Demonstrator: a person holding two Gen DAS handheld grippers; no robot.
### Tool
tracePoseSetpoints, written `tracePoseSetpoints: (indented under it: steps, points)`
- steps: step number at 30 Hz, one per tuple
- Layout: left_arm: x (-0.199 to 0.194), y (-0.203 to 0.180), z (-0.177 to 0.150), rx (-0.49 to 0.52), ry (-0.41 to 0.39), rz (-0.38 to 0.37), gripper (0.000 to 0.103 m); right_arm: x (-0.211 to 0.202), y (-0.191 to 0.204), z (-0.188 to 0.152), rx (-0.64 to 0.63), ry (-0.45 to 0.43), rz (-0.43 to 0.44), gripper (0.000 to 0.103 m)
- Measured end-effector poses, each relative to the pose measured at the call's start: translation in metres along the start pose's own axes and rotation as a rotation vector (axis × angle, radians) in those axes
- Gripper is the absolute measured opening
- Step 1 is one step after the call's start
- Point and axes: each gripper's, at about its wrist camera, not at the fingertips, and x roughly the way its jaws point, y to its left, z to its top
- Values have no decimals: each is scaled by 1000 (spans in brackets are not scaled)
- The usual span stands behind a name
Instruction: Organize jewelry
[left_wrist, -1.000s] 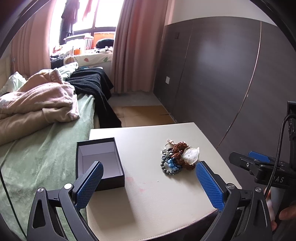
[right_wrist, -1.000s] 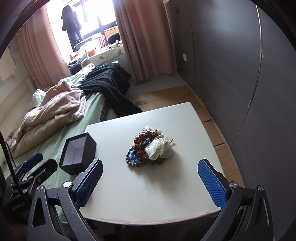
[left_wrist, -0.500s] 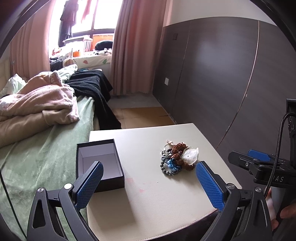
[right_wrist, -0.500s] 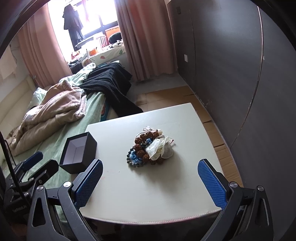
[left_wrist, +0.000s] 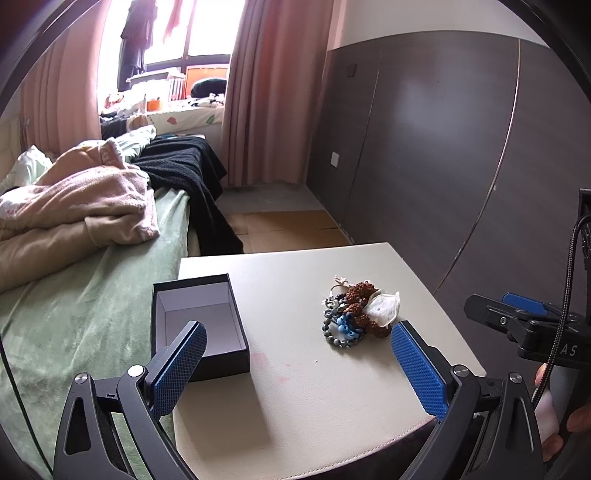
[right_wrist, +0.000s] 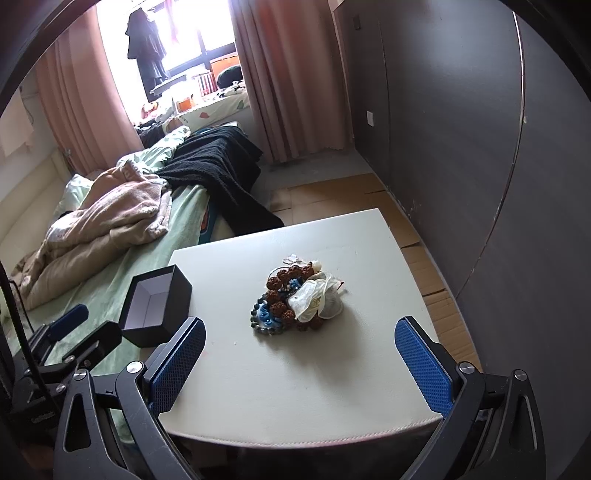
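Tangled heap of jewelry (right_wrist: 297, 301) near the middle of the pale surface (right_wrist: 295, 387): knobbly brown bead strands, a grey-green bead string, something bright blue, a crumpled white pouch (right_wrist: 317, 299) on its right side. Open black box (left_wrist: 197, 325) with white lining, empty, at the surface's left edge beside the bed (left_wrist: 92, 295), well apart from the heap. Left claw (left_wrist: 295, 373) spread wide, grasping nothing. Right claw (right_wrist: 299, 369) likewise released, above the near edge.
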Motion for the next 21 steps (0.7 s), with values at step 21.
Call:
tracePoseSetpoints:
  steps: [21]
  points:
    - [4, 4, 1, -10, 8, 2, 100, 0, -3, 3, 0, 2, -10, 103]
